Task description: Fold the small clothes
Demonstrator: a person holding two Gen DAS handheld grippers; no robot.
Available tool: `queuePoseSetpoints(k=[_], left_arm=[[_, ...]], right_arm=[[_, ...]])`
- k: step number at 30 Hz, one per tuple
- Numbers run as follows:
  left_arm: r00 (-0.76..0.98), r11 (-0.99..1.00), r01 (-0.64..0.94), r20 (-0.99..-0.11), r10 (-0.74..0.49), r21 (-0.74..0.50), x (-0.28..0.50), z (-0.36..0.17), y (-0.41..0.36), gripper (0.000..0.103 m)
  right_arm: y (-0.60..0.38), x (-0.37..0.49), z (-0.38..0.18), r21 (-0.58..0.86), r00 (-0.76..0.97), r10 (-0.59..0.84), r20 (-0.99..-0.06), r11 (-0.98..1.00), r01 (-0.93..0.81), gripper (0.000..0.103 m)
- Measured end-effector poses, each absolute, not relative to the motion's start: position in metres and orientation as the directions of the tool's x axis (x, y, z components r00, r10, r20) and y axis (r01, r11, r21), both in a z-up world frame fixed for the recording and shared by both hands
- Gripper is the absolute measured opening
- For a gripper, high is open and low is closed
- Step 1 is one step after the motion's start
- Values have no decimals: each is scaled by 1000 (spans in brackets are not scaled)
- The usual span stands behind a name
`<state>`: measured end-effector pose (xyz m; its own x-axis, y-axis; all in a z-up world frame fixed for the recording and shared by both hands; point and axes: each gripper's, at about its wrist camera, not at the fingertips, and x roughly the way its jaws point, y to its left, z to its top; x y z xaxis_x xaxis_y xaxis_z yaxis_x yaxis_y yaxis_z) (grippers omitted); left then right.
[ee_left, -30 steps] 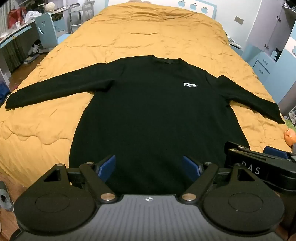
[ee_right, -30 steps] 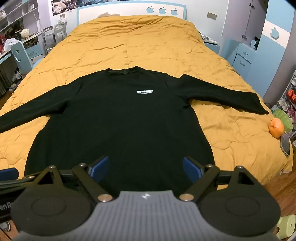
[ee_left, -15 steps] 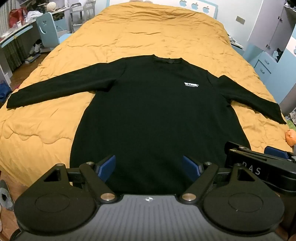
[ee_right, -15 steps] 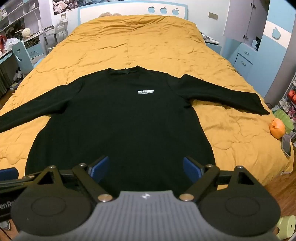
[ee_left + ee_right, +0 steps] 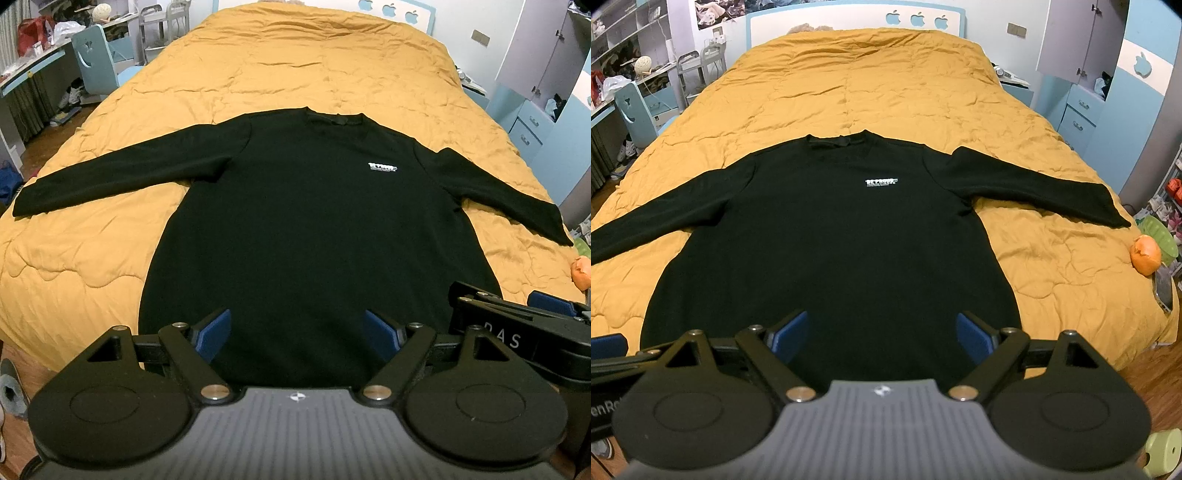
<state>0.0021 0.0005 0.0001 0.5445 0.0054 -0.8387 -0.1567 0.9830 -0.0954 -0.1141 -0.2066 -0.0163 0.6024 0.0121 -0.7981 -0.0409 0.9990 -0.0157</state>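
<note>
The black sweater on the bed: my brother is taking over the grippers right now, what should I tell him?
Left gripper: open, empty, held over the hem.
Right gripper: open, empty, beside it over the same hem.
Black sweater: flat on the orange quilt, front up, collar at the far end, both sleeves spread out sideways.
Done: sweater laid out; no fold made yet.
Left: fold in the sleeves and sides, then fold the body. An orange toy sits at the bed's right edge, clear of the sweater.

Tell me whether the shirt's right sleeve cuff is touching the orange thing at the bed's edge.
Apart. The right wrist view shows the sleeve cuff ending short of the orange object, with a strip of bare yellow quilt between them.
</note>
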Motion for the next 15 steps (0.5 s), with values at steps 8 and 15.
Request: queuePoseSetpoints(k=[8,15], left_arm=[[545,983,-157,-838,7,-94,2,-1,-1,95],[544,983,-157,-839,8,-92,2,-1,-2,95]], right_arm=[[-207,-112,-16,-16,601,12,-799,999,-40,83],[-207,-112,-16,-15,600,12,-800,999,-40,83]])
